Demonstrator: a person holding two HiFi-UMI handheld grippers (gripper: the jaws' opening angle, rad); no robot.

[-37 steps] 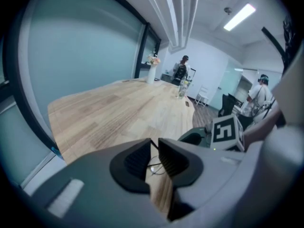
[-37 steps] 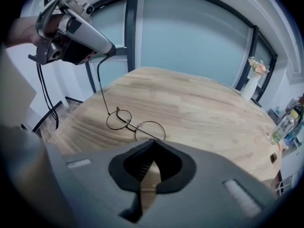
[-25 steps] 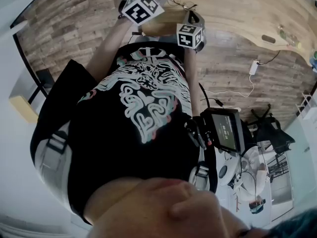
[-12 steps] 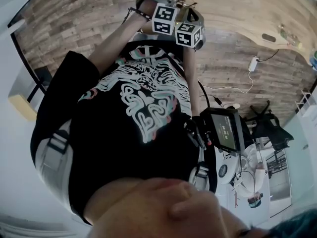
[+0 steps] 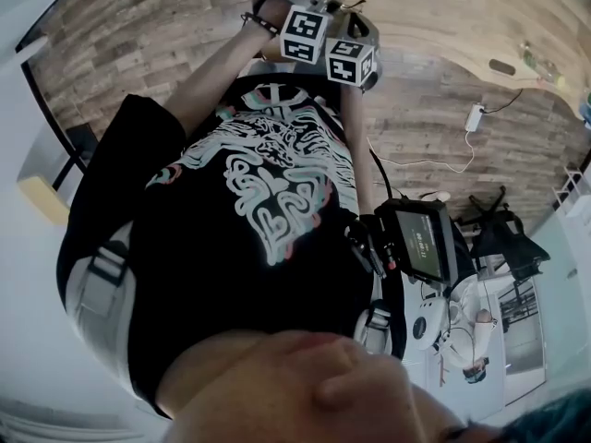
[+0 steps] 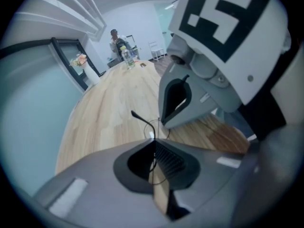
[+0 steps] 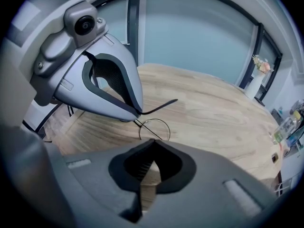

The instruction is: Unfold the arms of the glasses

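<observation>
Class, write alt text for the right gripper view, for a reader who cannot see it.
Thin wire glasses are pinched between two grippers, a pale wooden table behind them: the right gripper closed at the lens rim, the left gripper closed on one arm.

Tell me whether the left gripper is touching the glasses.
Touching. The right gripper view shows the left gripper with its jaw tips pinched shut on the thin arm of the glasses, with no gap between them.

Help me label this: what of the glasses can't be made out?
Right gripper view: only one lens rim and an arm tip of the glasses show; the left gripper covers the rest of that arm.
Left gripper view: the right gripper and the left gripper's own body hide the rest.
Head view: marker cubes hide them entirely.
</observation>
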